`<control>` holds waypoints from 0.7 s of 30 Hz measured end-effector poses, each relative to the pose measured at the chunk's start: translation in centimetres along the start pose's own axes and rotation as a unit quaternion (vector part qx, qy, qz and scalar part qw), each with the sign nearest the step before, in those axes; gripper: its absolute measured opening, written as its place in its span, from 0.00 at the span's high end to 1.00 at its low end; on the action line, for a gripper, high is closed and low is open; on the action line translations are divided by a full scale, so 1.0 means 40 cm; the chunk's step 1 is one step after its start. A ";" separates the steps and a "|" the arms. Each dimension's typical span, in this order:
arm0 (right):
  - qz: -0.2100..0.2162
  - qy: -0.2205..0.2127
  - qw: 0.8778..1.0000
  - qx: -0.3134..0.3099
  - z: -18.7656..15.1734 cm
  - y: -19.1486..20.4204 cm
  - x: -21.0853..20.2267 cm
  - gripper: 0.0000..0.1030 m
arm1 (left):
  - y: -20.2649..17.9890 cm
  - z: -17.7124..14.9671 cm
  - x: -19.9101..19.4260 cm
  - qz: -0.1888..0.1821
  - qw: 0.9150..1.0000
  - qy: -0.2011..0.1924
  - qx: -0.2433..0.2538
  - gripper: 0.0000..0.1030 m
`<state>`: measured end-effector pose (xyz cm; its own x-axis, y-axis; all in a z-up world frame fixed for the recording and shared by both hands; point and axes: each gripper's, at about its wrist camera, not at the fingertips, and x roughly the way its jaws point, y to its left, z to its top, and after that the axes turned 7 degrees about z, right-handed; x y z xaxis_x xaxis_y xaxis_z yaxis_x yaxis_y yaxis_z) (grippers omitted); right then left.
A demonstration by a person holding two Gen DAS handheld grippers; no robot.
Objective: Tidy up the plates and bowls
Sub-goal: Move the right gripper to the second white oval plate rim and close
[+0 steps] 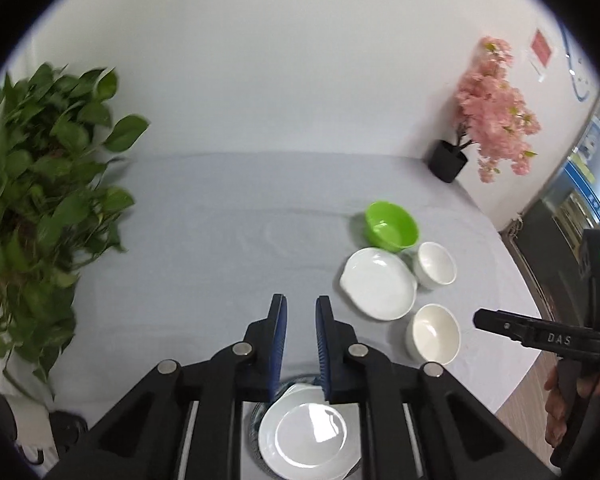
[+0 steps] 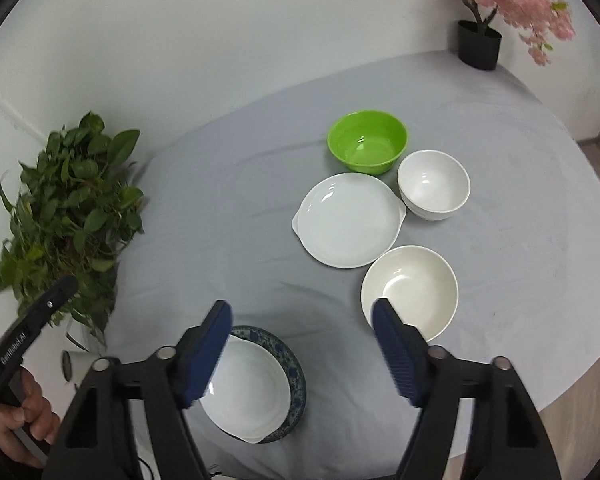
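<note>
Grippers hang empty over the grey-clothed worktop (image 2: 228, 208): left gripper (image 1: 301, 312) with jaws narrowly parted, right gripper (image 2: 302, 316) spread wide. Nearest, a glossy white plate (image 2: 246, 394) sits stacked in a blue-patterned dish (image 2: 296, 372). Farther off cluster a cream bowl (image 2: 410, 290), a white handled plate (image 2: 348, 220), a white bowl (image 2: 434, 184) and an empty green plastic bowl (image 2: 367, 140).

Stack, below and between the right jaws toward the left one: white plate (image 2: 244, 392) nested upright in a blue-patterned dish (image 2: 294, 376). Beyond the jaws, a cluster — white handled plate (image 2: 348, 220), flat; green bowl (image 2: 367, 140) farthest out; white bowl (image 2: 434, 184) just right of the plate; cream bowl (image 2: 410, 290) just past the right jaw's tip. All upright, empty.
</note>
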<state>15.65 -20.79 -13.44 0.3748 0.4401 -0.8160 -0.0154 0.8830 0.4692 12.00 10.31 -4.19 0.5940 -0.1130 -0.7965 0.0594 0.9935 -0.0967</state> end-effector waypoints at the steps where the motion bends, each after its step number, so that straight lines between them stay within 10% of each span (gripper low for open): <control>1: 0.009 0.000 1.000 0.009 0.010 -0.015 -0.005 0.32 | -0.022 0.005 0.009 0.004 1.000 0.005 0.007 0.58; 2: 0.017 0.000 1.000 0.015 0.019 -0.029 -0.009 0.27 | -0.038 0.013 0.021 0.011 1.000 0.013 0.012 0.18; 3: 0.021 -0.005 1.000 0.021 0.025 -0.040 -0.011 0.13 | -0.049 0.025 0.037 0.027 0.999 0.021 0.012 0.03; 11: 0.003 -0.018 0.997 0.079 0.104 -0.182 0.027 0.00 | -0.111 0.094 0.151 0.028 0.997 0.056 0.035 0.03; 21: 0.006 0.034 0.993 0.116 0.214 -0.330 0.215 0.00 | -0.201 0.182 0.438 -0.073 0.983 0.168 0.017 0.03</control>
<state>27.03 -30.05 -23.78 0.3124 0.4669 -0.8273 0.1977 0.8198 0.5374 27.77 0.43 -13.02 0.2781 -0.2459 -0.9285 0.1540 0.9656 -0.2096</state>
